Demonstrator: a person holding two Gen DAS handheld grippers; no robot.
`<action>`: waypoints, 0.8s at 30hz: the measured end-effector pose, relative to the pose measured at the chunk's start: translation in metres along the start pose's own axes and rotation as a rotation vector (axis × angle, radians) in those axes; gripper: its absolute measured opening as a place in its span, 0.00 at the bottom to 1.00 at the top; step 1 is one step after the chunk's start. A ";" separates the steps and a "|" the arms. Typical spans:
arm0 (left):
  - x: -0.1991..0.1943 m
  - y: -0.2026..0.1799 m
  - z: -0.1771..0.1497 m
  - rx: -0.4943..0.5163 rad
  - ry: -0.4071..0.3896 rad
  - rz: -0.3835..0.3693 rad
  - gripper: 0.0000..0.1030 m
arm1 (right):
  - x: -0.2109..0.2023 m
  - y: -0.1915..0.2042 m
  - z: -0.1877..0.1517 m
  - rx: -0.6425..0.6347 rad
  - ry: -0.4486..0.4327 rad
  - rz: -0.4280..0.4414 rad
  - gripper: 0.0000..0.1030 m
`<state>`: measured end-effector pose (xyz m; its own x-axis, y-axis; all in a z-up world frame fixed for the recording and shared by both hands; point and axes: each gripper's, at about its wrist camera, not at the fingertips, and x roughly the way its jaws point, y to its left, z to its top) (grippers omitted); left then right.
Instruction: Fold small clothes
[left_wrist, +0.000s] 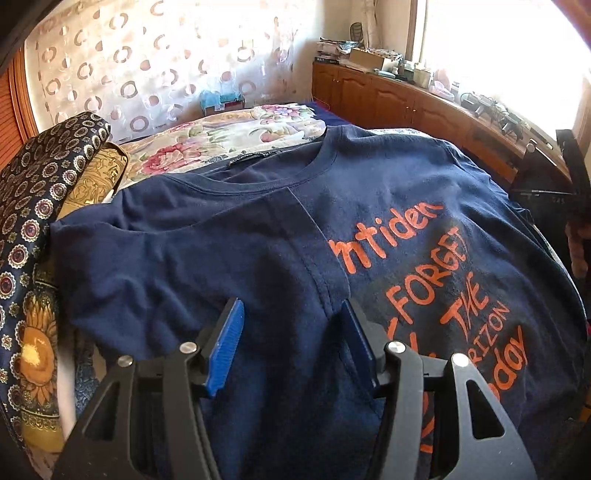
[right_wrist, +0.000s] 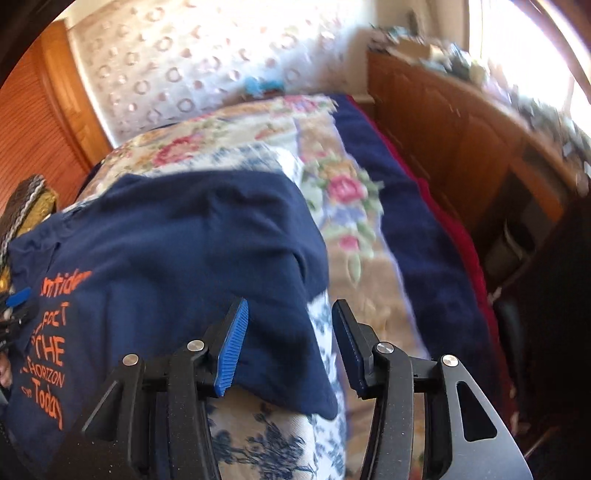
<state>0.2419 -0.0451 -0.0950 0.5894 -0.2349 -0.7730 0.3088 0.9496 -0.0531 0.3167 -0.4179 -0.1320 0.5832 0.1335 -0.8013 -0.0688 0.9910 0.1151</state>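
A navy T-shirt (left_wrist: 236, 236) with orange lettering lies face up on the bed, its left side folded in over the chest along a straight edge. My left gripper (left_wrist: 291, 328) is open just above the folded part, holding nothing. In the right wrist view the shirt (right_wrist: 177, 258) lies left of centre, its right sleeve spread toward the bed's middle. My right gripper (right_wrist: 290, 332) is open over the sleeve's edge, empty. The left gripper's blue pad (right_wrist: 17, 297) shows at the far left.
A floral bedspread (right_wrist: 343, 192) covers the bed, with a dark blue blanket (right_wrist: 424, 251) along its right side. Patterned pillows (left_wrist: 37, 206) are stacked at the left. A wooden cabinet (left_wrist: 399, 99) with clutter runs along the right wall under a bright window.
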 end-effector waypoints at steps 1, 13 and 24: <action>0.000 0.000 0.000 0.000 0.000 -0.001 0.53 | 0.004 -0.005 -0.003 0.028 0.015 0.020 0.46; 0.000 0.000 0.000 -0.001 0.000 0.000 0.54 | -0.009 0.012 -0.002 -0.057 -0.031 -0.033 0.01; 0.000 0.000 -0.001 -0.001 -0.001 0.000 0.54 | -0.048 0.055 0.029 -0.163 -0.218 -0.018 0.00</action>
<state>0.2412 -0.0454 -0.0953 0.5899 -0.2351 -0.7725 0.3085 0.9497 -0.0535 0.3083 -0.3701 -0.0707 0.7448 0.1274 -0.6550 -0.1761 0.9843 -0.0087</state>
